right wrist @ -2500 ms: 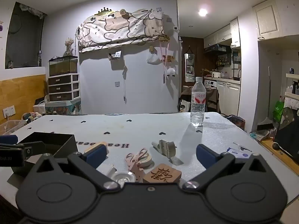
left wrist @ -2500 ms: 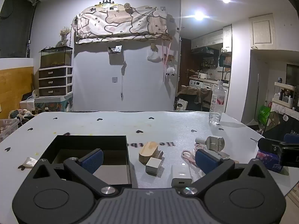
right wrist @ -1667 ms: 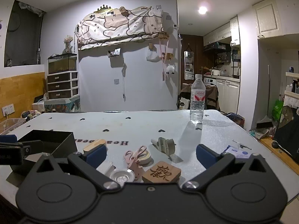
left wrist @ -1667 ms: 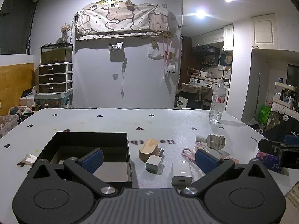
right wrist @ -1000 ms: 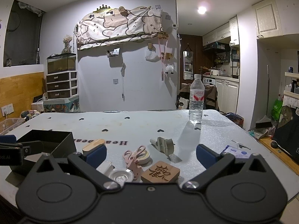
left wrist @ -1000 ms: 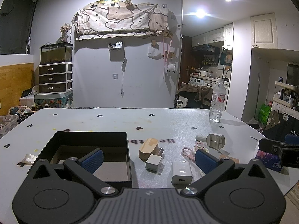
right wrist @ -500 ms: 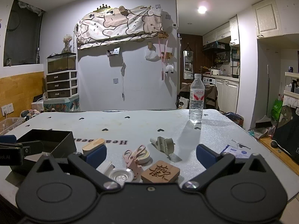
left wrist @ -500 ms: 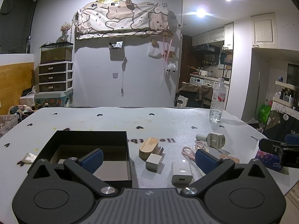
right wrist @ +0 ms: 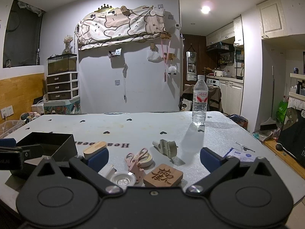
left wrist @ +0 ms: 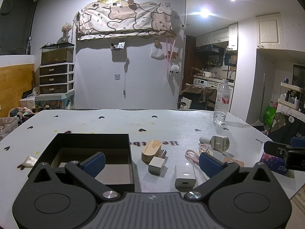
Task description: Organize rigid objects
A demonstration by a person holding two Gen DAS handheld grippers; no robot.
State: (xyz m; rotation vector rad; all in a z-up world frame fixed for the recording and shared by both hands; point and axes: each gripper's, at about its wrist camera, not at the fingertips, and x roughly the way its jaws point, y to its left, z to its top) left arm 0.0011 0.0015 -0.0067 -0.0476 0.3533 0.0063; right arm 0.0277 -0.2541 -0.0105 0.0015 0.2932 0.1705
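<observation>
An open black box [left wrist: 91, 143] sits on the white table at the left; it also shows in the right wrist view [right wrist: 47, 143]. Right of it lie a wooden oval block [left wrist: 151, 149], a small white cube [left wrist: 156, 165], a white charger [left wrist: 185, 175], pink scissors [left wrist: 191, 155] on a tape roll, and a grey metal tool [left wrist: 219, 143]. The right wrist view adds a carved wooden square [right wrist: 163, 175], a round metal lid [right wrist: 123, 179], the scissors [right wrist: 136, 161] and the grey tool [right wrist: 166, 147]. My left gripper [left wrist: 150, 162] is open and empty above the box's near right corner. My right gripper [right wrist: 153, 157] is open and empty above the scissors.
A clear water bottle [left wrist: 222, 103] stands at the table's far right; it also shows in the right wrist view [right wrist: 199, 100]. A printed packet [right wrist: 240, 155] lies at the right edge. A small white scrap [left wrist: 28, 161] lies left of the box.
Both grippers stay open and nearly still; the views shift only slightly. No object has moved.
</observation>
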